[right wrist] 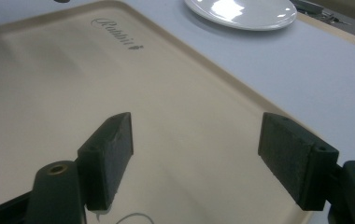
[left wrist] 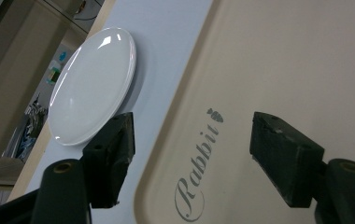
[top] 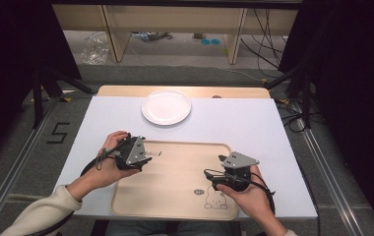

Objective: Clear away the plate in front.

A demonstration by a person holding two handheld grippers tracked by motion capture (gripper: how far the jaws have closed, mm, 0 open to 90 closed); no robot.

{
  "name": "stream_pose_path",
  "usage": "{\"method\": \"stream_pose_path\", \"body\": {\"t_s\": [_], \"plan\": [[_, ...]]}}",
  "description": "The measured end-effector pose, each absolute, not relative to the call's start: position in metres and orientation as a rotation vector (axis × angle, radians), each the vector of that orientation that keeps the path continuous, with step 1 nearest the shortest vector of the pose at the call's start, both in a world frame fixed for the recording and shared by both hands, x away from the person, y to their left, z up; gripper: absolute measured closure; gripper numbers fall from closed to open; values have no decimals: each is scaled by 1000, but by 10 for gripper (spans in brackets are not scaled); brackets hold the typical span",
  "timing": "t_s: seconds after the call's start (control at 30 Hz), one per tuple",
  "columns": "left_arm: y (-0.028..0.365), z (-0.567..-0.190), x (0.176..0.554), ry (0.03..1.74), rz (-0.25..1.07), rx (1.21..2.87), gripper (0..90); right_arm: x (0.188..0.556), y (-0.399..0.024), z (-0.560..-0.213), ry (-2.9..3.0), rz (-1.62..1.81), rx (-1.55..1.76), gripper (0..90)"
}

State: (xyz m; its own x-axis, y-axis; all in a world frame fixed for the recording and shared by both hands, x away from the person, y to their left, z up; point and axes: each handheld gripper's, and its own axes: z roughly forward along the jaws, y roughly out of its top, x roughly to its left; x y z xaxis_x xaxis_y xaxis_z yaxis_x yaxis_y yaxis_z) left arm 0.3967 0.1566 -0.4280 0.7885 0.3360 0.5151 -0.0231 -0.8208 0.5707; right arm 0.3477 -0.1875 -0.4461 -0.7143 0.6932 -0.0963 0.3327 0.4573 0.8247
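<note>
A beige tray [top: 175, 182] with "Rabbit" lettering and a rabbit drawing lies at the table's near edge. It is bare in the left gripper view [left wrist: 283, 70] and the right gripper view [right wrist: 73, 84]. A white plate [top: 166, 107] [left wrist: 94, 84] [right wrist: 243, 11] sits behind it on the pale mat, with nothing on it. My left gripper [top: 145, 156] [left wrist: 192, 135] hovers over the tray's far left corner, jaws wide apart with nothing between them. My right gripper [top: 215, 166] [right wrist: 196, 135] hangs over the tray's right side, open and holding nothing.
The pale mat [top: 244, 123] covers a wooden tabletop [top: 126, 91] whose back strip shows. Around the table are a tripod stand [top: 42, 88], cables [top: 293, 118], metal floor rails and a "5" mark [top: 58, 132] on the floor at left.
</note>
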Motion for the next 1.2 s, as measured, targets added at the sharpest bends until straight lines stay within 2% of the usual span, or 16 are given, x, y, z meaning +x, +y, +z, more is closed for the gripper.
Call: {"method": "stream_pose_path", "body": {"t_s": [0.47,0.83,1.2], "plan": [[145,-426,413,204,889,2418,315,348,-187,-447,2293,1165,863,276],[131,-430,444,155,948,2444,333,349,-187,-447,2295,1164,861,276],[124,-438,471,156,954,2504,349,349,-188,-447,2295,1166,868,276]]}}
